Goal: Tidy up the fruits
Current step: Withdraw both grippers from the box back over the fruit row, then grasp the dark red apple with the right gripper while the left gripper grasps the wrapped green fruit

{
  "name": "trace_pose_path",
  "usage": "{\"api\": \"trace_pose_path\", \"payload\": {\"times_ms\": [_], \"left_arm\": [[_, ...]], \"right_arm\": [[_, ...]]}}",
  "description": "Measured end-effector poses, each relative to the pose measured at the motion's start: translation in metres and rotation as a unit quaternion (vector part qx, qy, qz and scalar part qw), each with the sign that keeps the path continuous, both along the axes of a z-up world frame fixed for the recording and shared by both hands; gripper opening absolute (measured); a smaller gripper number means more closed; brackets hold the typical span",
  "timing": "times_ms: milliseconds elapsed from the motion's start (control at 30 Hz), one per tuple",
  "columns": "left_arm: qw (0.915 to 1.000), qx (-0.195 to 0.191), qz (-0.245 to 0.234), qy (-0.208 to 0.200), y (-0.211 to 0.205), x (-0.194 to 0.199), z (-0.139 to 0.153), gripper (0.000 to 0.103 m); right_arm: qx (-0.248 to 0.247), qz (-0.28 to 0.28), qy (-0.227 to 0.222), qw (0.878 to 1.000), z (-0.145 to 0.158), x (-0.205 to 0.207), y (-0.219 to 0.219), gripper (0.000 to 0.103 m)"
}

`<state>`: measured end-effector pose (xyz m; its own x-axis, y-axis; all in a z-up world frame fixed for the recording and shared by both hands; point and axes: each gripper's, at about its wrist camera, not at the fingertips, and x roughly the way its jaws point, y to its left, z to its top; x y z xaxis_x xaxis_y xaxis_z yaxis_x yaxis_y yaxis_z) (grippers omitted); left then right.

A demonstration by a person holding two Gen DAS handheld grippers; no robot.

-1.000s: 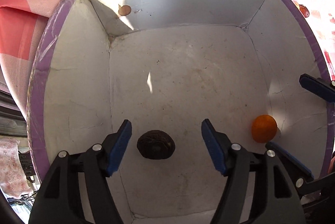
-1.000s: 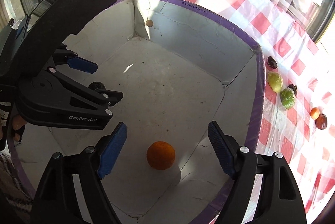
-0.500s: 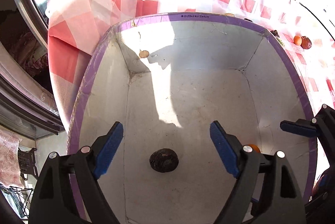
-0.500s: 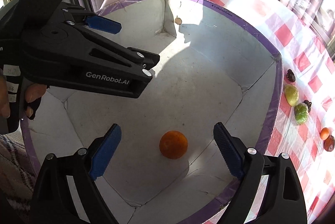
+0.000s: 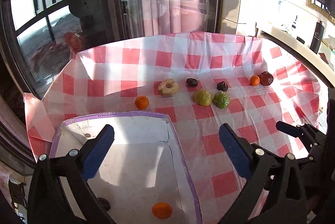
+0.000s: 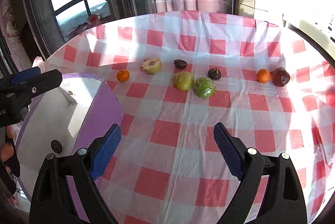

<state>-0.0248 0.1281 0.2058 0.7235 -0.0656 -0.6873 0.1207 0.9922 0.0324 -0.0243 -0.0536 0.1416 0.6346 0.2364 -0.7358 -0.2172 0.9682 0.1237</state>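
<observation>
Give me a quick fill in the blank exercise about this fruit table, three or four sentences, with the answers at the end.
1. The box already holds a dark fruit and one ____.
2. The two green fruits lie on the ____ cloth, touching each other.
3. The jaws of both grippers, left and right, are ____ and hold nothing.
4. The orange nearest the box lies ____ it, on the cloth.

Answers: orange; checked; open; outside

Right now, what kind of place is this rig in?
Likely a home dining spot in a high-rise flat: a table under a red-and-white checked tablecloth, tall dark-framed windows overlooking a distant landscape, and sheer pink curtains.
</observation>
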Motion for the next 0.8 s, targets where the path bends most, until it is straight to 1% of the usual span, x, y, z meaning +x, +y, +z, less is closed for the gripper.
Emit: {"api": "trace_pose_path", "payload": {"times_ms": [67,133,200,267,333,433,500,600,733,800], "left_arm": [[0.9998,0.002,-0.011,0.015,-0.032,0.009,-0.004,0.101],[0.9989,0.003,-0.028,0.038,-0.061,0.018,-0.012,0.101],[0.996,-0.006,-0.052,0.072,-0.089,0.028,-0.031,0.101],[0.9911,-0.017,-0.065,0.115,-0.111,0.04,-0.053,0.101],[0.9868,-0.018,-0.057,0.151,-0.128,0.05,-0.081,0.101],[0.9821,-0.012,-0.038,0.184,-0.146,0.065,-0.118,0.1],[0.981,0.002,-0.031,0.192,-0.156,0.07,-0.136,0.1],[0.982,0.035,-0.029,0.184,-0.167,0.074,-0.153,0.099],[0.9811,0.056,-0.032,0.182,-0.174,0.075,-0.166,0.099],[0.9807,0.059,-0.033,0.184,-0.176,0.077,-0.17,0.099]], "right_arm": [[-0.011,-0.025,0.033,0.999,-0.013,0.004,-0.029,0.086],[-0.022,-0.044,0.053,0.997,-0.024,0.005,-0.051,0.086],[-0.024,-0.065,0.077,0.995,-0.037,0.01,-0.076,0.086],[-0.029,-0.092,0.113,0.989,-0.055,0.016,-0.101,0.086],[-0.032,-0.112,0.14,0.983,-0.071,0.021,-0.125,0.085],[-0.032,-0.132,0.157,0.978,-0.087,0.025,-0.157,0.085],[-0.032,-0.144,0.165,0.975,-0.096,0.03,-0.177,0.085],[-0.03,-0.157,0.165,0.973,-0.105,0.04,-0.199,0.085],[-0.042,-0.158,0.149,0.975,-0.115,0.063,-0.214,0.085],[-0.054,-0.155,0.139,0.977,-0.123,0.08,-0.218,0.086]]}}
